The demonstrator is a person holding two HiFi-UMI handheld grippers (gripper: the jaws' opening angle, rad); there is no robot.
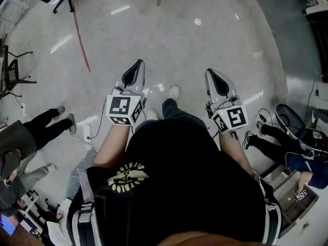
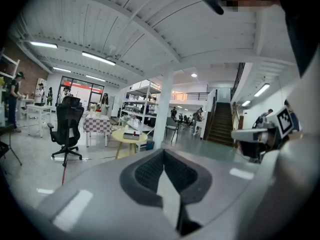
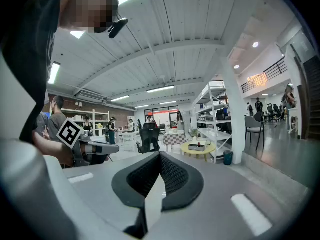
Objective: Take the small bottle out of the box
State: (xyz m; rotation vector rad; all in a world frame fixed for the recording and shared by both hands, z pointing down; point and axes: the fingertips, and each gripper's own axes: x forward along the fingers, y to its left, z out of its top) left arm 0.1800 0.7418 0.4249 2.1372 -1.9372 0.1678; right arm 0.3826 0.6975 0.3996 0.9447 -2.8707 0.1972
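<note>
Head view: left gripper, right gripper point forward, jaws together.

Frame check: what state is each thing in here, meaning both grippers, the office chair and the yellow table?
left gripper: shut, nothing between its jaws.
right gripper: shut, also empty.
office chair: upright, nobody in it.
yellow round table: standing, a flat item on top, too small to identify.
small bottle: not visible in any view.
</note>
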